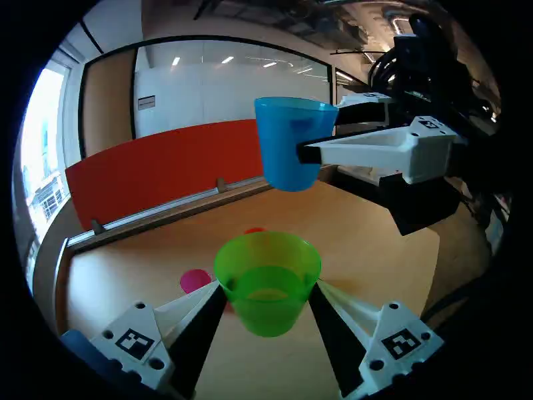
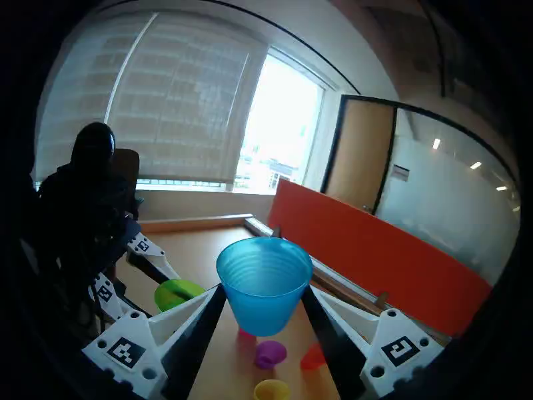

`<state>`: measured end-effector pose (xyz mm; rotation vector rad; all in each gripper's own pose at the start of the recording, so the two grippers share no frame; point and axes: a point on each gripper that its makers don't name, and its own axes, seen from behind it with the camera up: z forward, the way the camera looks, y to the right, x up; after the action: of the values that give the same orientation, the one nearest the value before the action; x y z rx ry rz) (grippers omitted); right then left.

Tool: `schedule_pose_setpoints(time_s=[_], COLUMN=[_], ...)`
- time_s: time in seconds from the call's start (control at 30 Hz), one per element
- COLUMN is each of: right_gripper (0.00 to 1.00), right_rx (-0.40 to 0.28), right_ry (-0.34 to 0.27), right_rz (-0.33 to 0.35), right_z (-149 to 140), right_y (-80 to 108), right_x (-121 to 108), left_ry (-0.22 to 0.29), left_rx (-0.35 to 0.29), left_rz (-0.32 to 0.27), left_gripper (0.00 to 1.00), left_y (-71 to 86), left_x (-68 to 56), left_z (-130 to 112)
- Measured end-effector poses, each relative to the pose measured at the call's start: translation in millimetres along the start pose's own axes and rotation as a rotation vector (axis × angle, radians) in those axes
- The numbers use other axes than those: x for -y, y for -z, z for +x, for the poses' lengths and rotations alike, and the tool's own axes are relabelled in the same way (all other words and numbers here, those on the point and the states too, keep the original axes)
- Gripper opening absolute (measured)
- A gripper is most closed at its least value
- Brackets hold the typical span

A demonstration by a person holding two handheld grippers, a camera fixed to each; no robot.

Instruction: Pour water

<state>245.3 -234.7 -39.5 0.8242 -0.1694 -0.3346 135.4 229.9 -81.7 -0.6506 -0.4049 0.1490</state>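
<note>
In the left gripper view, my left gripper (image 1: 268, 293) is shut on a translucent green cup (image 1: 268, 280), held upright above the wooden table (image 1: 373, 247). Higher and a little to the right, the right gripper (image 1: 308, 152) reaches in from the right, shut on a blue cup (image 1: 292, 141) that stands about upright. In the right gripper view, my right gripper (image 2: 264, 297) holds that blue cup (image 2: 264, 283) between both fingers. The green cup (image 2: 174, 293) and the left gripper (image 2: 143, 267) show lower left, below the blue cup. I cannot see water in either cup.
Small cups stand on the table: pink (image 1: 194, 280), purple (image 2: 270, 353), yellow (image 2: 272, 390) and red (image 2: 312, 357). An orange-red partition (image 1: 166, 167) runs along the table's far edge. A person (image 2: 86, 193) sits dark at the left, before a bright window (image 2: 280, 133).
</note>
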Motion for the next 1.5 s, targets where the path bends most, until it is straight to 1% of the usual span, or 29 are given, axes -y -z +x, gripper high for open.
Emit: schedule_pose_setpoints(time_s=[0.17,0.27,0.5,0.6,0.77,0.97,1.17,1.5], right_gripper=[0.86,0.86,0.86,0.86,0.86,0.86,0.86,0.86], right_rx=[0.015,0.023,0.043,0.052,0.069,0.085,0.101,0.119], right_ry=[-0.003,-0.010,-0.026,-0.031,-0.037,-0.049,-0.054,-0.060], right_rz=[-0.011,-0.018,-0.037,-0.045,-0.054,-0.062,-0.061,-0.067], right_z=[-5.8,-9.4,-15.6,-17.6,-21.9,-27.7,-35.1,-42.0], right_y=[1.4,2.1,1.6,0.5,-1.7,-4.4,-9.1,-13.8], right_x=[-2.4,-3.9,-10.3,-13.4,-18.2,-23.0,-25.7,-29.1], left_ry=[0.007,0.013,-0.001,-0.008,-0.010,-0.025,-0.042,-0.032], left_rx=[-0.009,-0.010,-0.004,0.004,0.004,0.028,0.066,0.116], left_rz=[-0.001,0.003,0.008,0.005,-0.019,-0.023,-0.040,-0.044], left_gripper=[0.81,0.81,0.81,0.81,0.81,0.81,0.81,0.81], left_y=[-6.4,-11.7,-26.9,-35.5,-50.8,-69.3,-85.7,-107.8], left_x=[5.1,10.2,19.1,20.6,18.8,21.2,22.9,30.4], left_z=[-9.2,-16.9,-38.0,-48.2,-62.2,-86.4,-112.2,-144.1])
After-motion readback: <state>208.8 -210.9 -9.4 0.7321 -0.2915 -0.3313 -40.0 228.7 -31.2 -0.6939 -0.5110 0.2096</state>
